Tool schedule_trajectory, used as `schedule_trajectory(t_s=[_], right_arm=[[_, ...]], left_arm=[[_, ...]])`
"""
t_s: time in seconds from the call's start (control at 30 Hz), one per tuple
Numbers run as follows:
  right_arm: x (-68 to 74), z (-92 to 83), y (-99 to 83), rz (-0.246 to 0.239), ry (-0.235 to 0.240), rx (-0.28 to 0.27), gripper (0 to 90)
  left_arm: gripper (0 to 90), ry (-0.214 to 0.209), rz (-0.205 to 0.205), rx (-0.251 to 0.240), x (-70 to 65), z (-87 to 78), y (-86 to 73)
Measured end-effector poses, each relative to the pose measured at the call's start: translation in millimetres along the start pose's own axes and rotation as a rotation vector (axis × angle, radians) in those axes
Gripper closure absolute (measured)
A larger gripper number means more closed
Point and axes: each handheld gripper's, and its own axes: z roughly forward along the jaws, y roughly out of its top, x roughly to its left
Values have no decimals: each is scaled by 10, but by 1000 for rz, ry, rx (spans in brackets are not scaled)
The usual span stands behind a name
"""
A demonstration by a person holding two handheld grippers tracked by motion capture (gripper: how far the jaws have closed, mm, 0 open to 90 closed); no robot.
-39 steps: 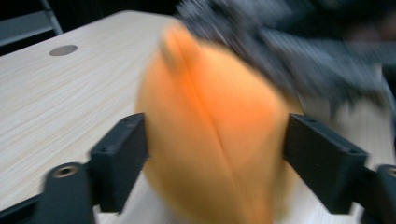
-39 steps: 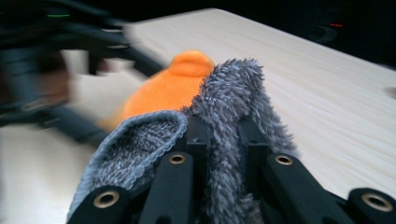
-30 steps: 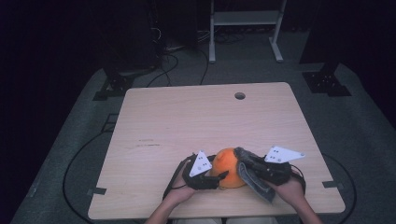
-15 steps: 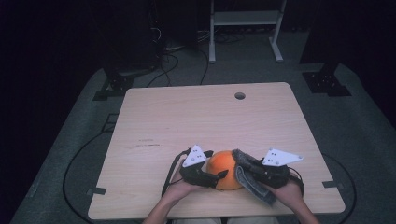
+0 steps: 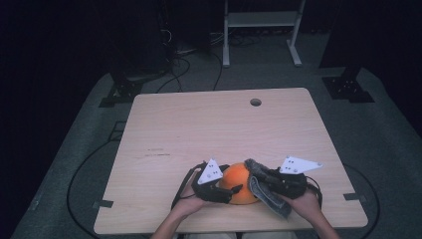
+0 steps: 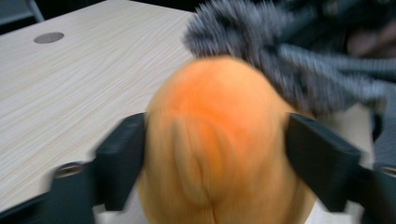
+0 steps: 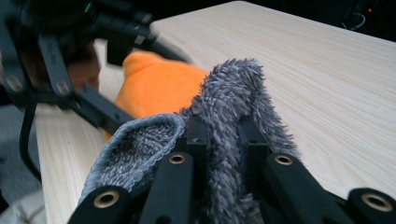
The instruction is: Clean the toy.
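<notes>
At the near edge of the wooden table (image 5: 199,129), we find both hands working close together over one soft orange object (image 5: 238,182). It lies on the tabletop between the two tools, touching a grey fuzzy cloth (image 5: 263,191) on its right side.

The left gripper (image 5: 234,189) has changed over the last second: its jaws have just been opening, then eased back slightly. In the left gripper view the orange object (image 6: 219,140) sits between the two black jaws, which flank it on either side. The picture is blurred, and we cannot confirm that the pads press on it. We judge this a re-grip, a wider hold taken on the object.

The right gripper (image 7: 219,135) is clenched on a fold of the grey fuzzy cloth (image 7: 233,88), which stands up between its jaws. Its position is as it was a second ago.

We judge that wiping the orange object with the cloth may follow, once the left hold is firm.
</notes>
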Motion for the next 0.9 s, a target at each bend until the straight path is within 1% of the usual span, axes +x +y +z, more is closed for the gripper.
schedule_trajectory(t_s=[0.03, 0.07, 0.1, 0.13, 0.2, 0.23, 0.27, 0.33, 0.37, 0.4, 0.43, 0.5, 0.57, 0.63, 0.73, 0.8, 0.83, 0.87, 0.9], right_arm=[[30, -3, 9, -21, -3, 4, 778], [51, -8, 19, -30, 2, 6, 778], [51, -8, 19, -30, 2, 6, 778], [78, -10, 22, -38, 4, 6, 779], [61, -18, 18, -31, -12, 13, 778], [38, -34, 15, -19, -17, 10, 779], [22, -58, 20, -7, -29, 0, 779], [2, -120, 51, 13, -39, -43, 779], [-5, -144, 68, 23, -42, -69, 780], [-11, -151, 82, 33, -42, -88, 779], [-20, -138, 89, 42, -34, -92, 779], [-36, -64, 65, 46, -27, -67, 779], [-74, -6, 15, 58, -8, -56, 778], [-130, 9, -23, 80, -16, -34, 778], [-238, -11, -132, 143, -19, -8, 778], [-274, -47, -175, 154, -42, 24, 778], [-274, -47, -175, 154, -42, 24, 778], [-271, -94, -187, 148, -61, 37, 779], [-256, -117, -179, 149, -55, 21, 779]], left_arm=[[133, 6, -12, -3, 3, 6, 19], [111, 6, -16, 11, 2, 25, 31], [115, 6, -16, 11, 2, 25, 31], [154, 0, 2, 37, -28, 82, 13], [283, 29, 43, 21, -77, 92, 9], [339, 50, 73, 5, -104, 88, 23], [375, 65, 106, -19, -130, 83, 37], [400, 107, 166, -76, -174, 90, 55], [401, 107, 166, -76, -174, 90, 55], [397, 128, 211, -100, -183, 121, 45], [387, 112, 204, -92, -163, 137, 32], [378, 106, 202, -69, -114, 123, -4], [375, 94, 180, -55, -70, 75, -39], [371, 88, 172, -47, -49, 29, -81], [361, 74, 167, -42, -40, -16, -127], [356, 72, 171, -42, -41, -32, -140], [352, 72, 171, -42, -41, -32, -140], [349, 71, 165, -37, -29, -54, -154], [347, 68, 157, -39, -20, -64, -165]])
